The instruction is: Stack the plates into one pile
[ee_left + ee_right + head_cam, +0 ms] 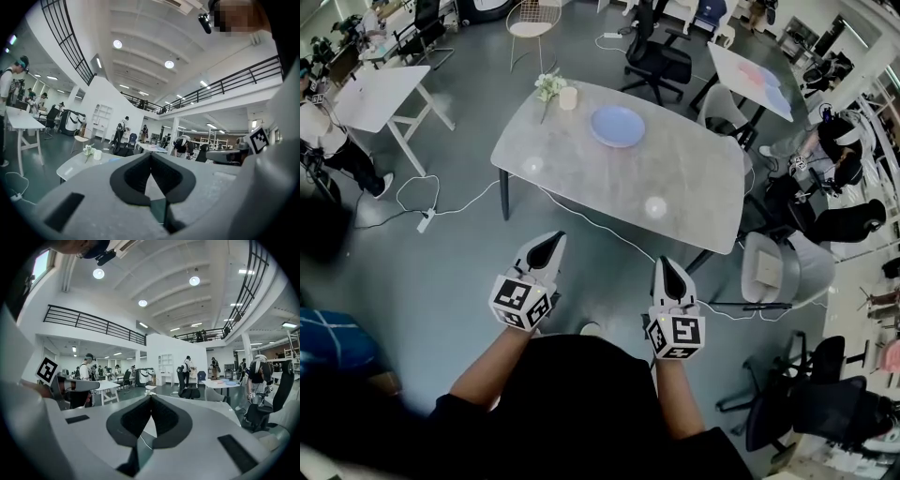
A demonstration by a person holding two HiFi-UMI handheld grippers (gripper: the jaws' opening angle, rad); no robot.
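The blue plate (pixel 617 125) lay on the far half of the table (pixel 694 178), and we could not tell whether it was one plate or already a pile; no other plate showed on the table. The flowers (pixel 549 87) and the cup (pixel 568 97) stood just beside it, toward the table's far left corner, so a wide sweep in from that side could have tipped them, we judged. Our left gripper (pixel 549 241) and right gripper (pixel 668 268) hung off the table's near edge, over the floor, both with jaws closed together and nothing between them. Pushed at the plate like that, they would only have shoved it, perhaps toward the far edge. A white cable (pixel 581 217) trailed on the floor along the table's near side, a likely snag for our feet. A grey chair (pixel 787 267) stood at the table's right end and a black chair (pixel 661 58) beyond its far edge, while the near side was open for stepping in
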